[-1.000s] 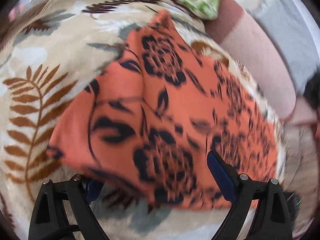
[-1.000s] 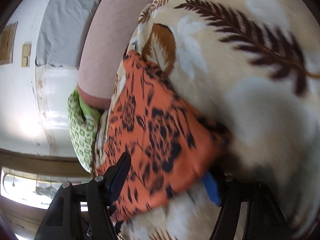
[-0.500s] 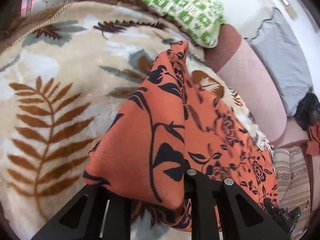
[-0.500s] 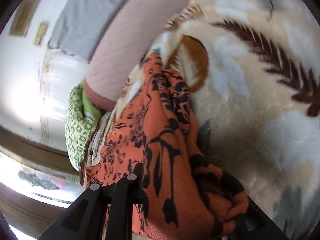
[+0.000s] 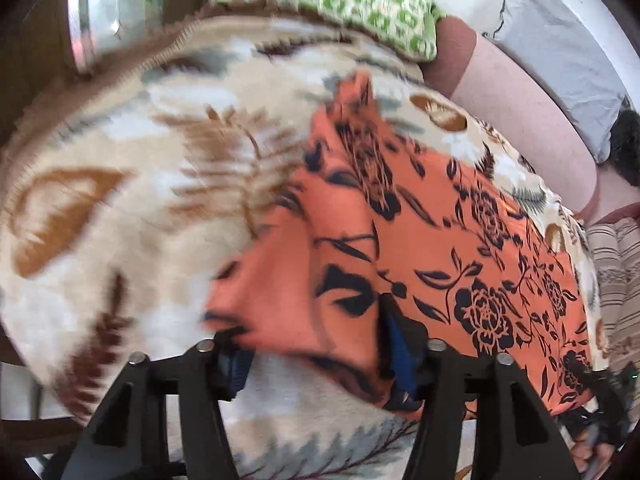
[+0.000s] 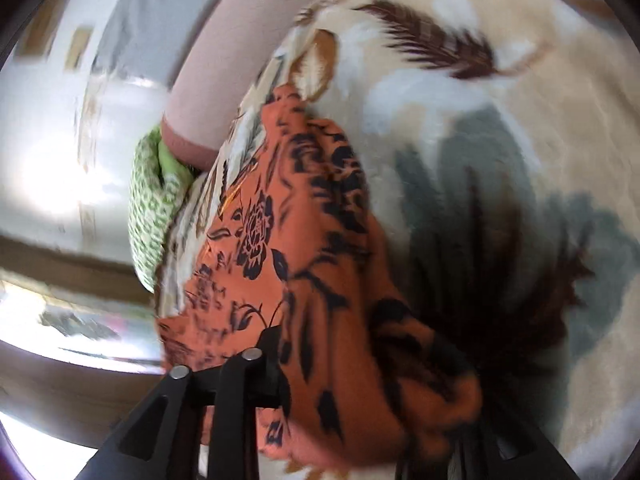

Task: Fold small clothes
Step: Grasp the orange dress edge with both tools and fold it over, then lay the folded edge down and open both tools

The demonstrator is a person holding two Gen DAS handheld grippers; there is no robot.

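An orange garment with a black flower print [image 5: 460, 248] lies on a leaf-patterned blanket [image 5: 120, 208]. My left gripper [image 5: 316, 360] has its jaws apart, with a fold of the garment's near edge between the blue pads. In the right wrist view the same garment [image 6: 304, 280] is bunched up and lifted. My right gripper [image 6: 360, 400] is shut on its near corner, and the cloth drapes over the fingers and hides the right finger.
A green and white patterned pillow [image 5: 352, 4] lies at the far edge of the blanket. A pink bolster [image 5: 520, 104] and a grey cushion [image 5: 560, 40] run along the right. Striped fabric [image 5: 616, 264] lies at the right edge. A window [image 6: 60, 312] is at left.
My left gripper, shut on the garment half a second ago, has opened its jaws and the cloth has dropped lower. My right gripper still holds its corner and has shifted over the blanket.
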